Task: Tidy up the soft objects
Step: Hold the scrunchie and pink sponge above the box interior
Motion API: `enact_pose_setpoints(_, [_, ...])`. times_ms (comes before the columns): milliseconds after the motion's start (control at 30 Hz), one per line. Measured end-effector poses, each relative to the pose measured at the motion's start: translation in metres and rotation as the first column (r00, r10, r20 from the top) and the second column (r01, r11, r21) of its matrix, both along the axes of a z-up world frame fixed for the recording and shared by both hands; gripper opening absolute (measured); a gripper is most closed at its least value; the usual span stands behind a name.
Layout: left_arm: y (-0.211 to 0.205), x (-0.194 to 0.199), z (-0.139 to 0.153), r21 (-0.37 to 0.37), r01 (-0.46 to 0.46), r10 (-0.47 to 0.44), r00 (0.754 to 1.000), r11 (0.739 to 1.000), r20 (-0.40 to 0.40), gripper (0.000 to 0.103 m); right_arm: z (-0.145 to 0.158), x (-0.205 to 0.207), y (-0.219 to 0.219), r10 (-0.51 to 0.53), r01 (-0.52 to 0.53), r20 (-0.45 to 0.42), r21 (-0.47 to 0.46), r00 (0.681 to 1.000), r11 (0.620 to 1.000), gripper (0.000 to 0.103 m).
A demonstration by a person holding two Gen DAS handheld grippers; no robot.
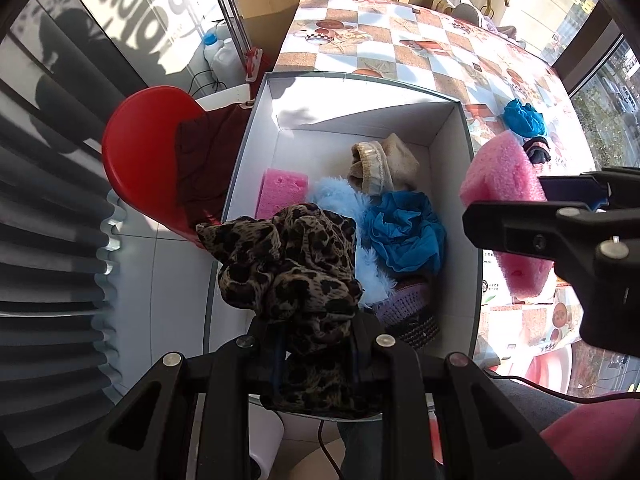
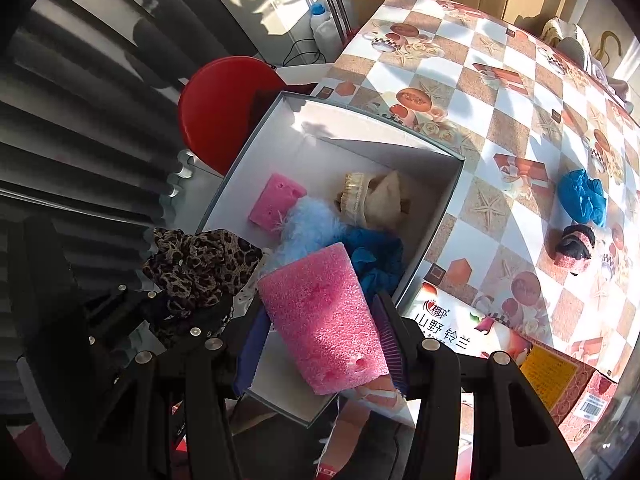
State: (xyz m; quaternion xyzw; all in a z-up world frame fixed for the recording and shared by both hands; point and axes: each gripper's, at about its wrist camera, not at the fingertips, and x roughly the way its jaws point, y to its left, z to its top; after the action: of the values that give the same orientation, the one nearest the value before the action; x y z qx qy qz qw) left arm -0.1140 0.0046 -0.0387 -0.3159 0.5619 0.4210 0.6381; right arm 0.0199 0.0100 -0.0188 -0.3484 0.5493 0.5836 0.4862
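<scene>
Printed carton [image 2: 532, 364] only right-view.

My black left hand-held gripper [image 1: 316, 344] carries a leopard-print scarf [image 1: 288, 256], brown spots on tan. My right hand-held gripper [image 2: 320, 344] carries a pink sponge [image 2: 324, 320]. The box [image 1: 456, 152] is white inside, with a pink sponge block [image 1: 282, 192], pale-blue fluff [image 1: 340, 200], bright blue cloth [image 1: 404, 232] and a beige sock [image 1: 384, 168]. The tabletop [image 1: 400, 48] is checked white, tan and orange.

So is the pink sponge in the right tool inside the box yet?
Not yet. The right tool holds the pink sponge above the white box's near edge.
</scene>
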Motion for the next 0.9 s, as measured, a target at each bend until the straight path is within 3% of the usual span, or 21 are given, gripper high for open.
enact_pose_setpoints(900, [0.0011, 0.0064, -0.0050, -0.017, 0.025, -0.025, 1.000, 1.000, -0.017, 0.026, -0.0012, 0.0062, 0.0042, -0.023, 0.023, -0.030, 0.003, 0.999, 1.000, 0.054])
